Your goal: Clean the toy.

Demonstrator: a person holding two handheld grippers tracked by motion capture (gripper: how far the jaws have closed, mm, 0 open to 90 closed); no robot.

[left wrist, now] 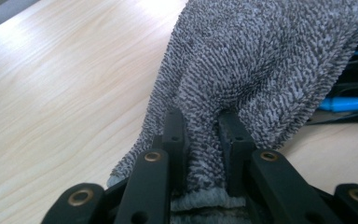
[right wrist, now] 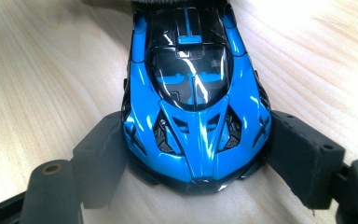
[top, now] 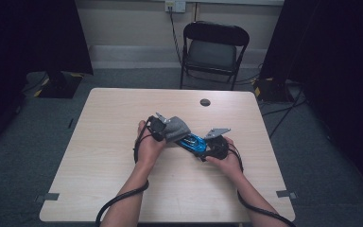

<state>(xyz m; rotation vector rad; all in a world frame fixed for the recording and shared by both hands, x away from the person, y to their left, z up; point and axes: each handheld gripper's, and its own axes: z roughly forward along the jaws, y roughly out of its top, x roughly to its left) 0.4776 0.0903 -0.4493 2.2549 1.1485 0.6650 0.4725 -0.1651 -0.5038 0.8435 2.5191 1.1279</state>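
Observation:
A blue and black toy car (top: 192, 142) sits on the wooden table (top: 113, 156) near its middle. My right gripper (top: 207, 147) is shut on the car (right wrist: 193, 98), its black pads (right wrist: 303, 154) pressing the car's two sides. A grey cloth (top: 176, 128) drapes over the car's far end. My left gripper (top: 163, 130) is shut on the cloth (left wrist: 261, 70), with a fold pinched between its fingers (left wrist: 175, 135). The car's blue edge (left wrist: 349, 103) peeks out beneath the cloth in the left gripper view.
A round dark cable hole (top: 205, 102) lies near the table's far edge. A black folding chair (top: 213, 49) stands beyond the table. Dark stands sit on the floor at the back left (top: 59, 82) and back right (top: 272, 87).

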